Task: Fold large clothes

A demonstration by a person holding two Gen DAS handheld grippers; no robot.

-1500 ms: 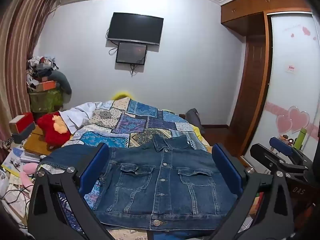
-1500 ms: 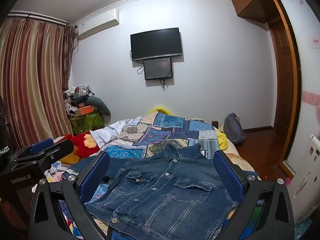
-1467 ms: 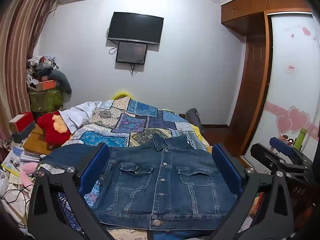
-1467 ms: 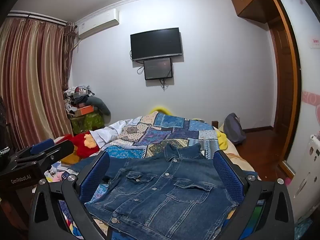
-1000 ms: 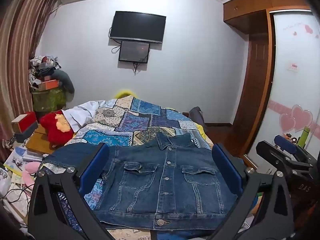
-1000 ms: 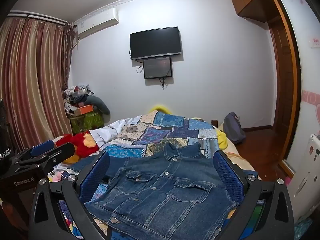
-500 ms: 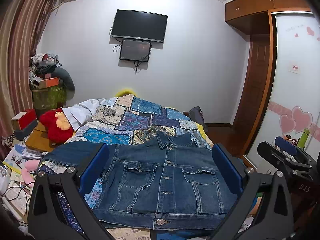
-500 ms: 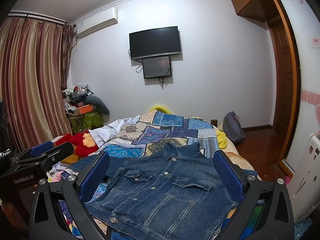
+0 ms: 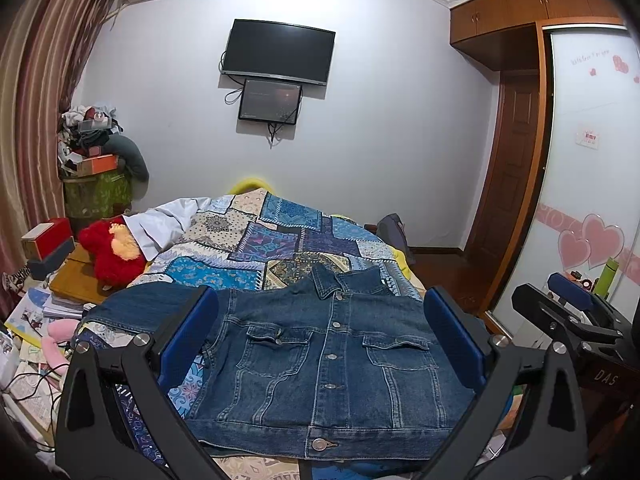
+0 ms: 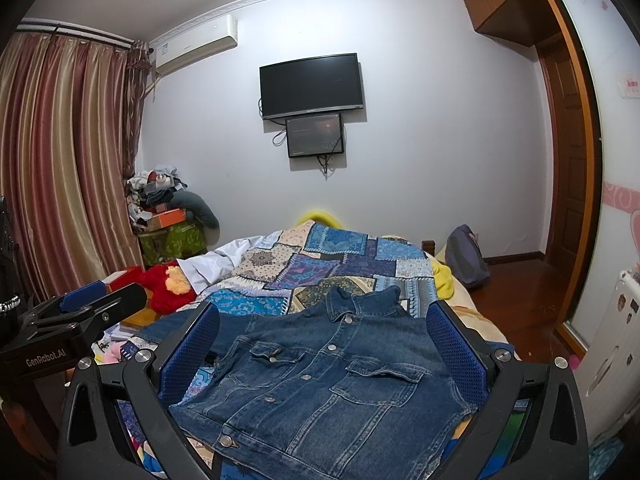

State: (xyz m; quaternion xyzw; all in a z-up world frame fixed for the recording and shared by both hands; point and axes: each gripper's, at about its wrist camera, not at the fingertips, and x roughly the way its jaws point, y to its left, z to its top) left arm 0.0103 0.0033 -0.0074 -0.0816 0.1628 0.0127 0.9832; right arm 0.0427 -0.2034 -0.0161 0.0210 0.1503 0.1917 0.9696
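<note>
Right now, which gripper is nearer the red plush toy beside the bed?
Left. The left gripper hovers on the red plush toy side of the denim jacket; the right gripper hovers farther right.

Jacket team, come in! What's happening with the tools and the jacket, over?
Left tool open, right tool open, both empty. Denim jacket flat on quilt, buttoned, one sleeve spread left. Nothing on top.
</note>
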